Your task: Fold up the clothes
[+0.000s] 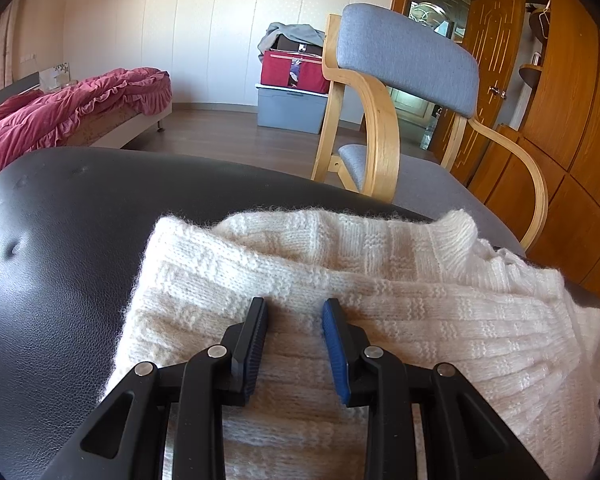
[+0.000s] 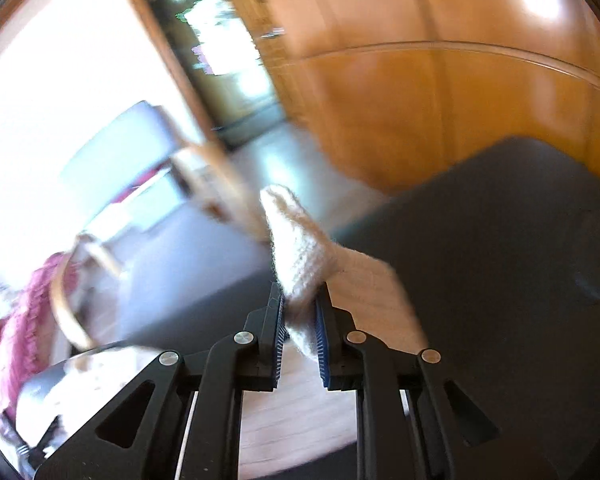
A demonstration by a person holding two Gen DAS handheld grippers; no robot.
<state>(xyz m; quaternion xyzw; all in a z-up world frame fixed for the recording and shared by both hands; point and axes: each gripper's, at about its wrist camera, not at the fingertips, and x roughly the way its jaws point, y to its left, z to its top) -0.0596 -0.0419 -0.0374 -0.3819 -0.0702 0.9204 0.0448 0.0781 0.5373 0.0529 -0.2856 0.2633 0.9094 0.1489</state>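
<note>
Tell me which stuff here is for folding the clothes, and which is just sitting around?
For the job:
sweater
left gripper, jaws apart over the sweater
right gripper, shut on a piece of the sweater
black surface under it

Just sitting around:
chair
bed
red box
grey bin
wardrobe

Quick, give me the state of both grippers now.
Left gripper: open, resting on the white knit sweater, gripping nothing.
Right gripper: shut on a piece of the sweater, lifted.
</note>
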